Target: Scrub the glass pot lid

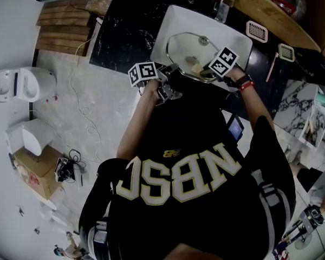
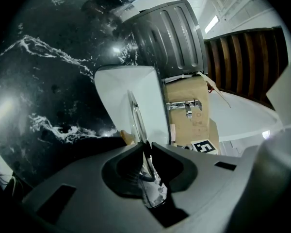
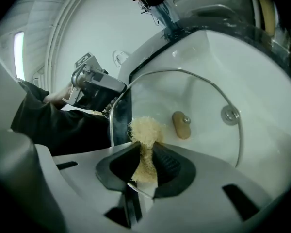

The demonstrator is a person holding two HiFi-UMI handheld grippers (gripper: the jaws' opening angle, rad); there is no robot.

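The glass pot lid (image 1: pixel 187 45) stands tilted in the white sink (image 1: pixel 176 20). My left gripper (image 1: pixel 170 72) is shut on its metal rim at the near left. In the left gripper view the lid (image 2: pixel 137 115) runs edge-on between the pads of the left gripper (image 2: pixel 146 149). My right gripper (image 3: pixel 144 154) is shut on a pale yellow fibrous scrub pad (image 3: pixel 144 130), which lies against the glass of the lid (image 3: pixel 203 96) near its left rim. The lid's wooden knob (image 3: pixel 181 125) shows just right of the pad. In the head view the right gripper (image 1: pixel 208 72) is over the lid's near edge.
A black marble counter (image 1: pixel 124 31) surrounds the sink, with a chrome faucet (image 1: pixel 223 10) at the back. The sink drain (image 3: pixel 230 114) shows through the glass. A grey ribbed bin (image 2: pixel 172 38) and a cardboard box (image 2: pixel 189 110) stand beyond the sink.
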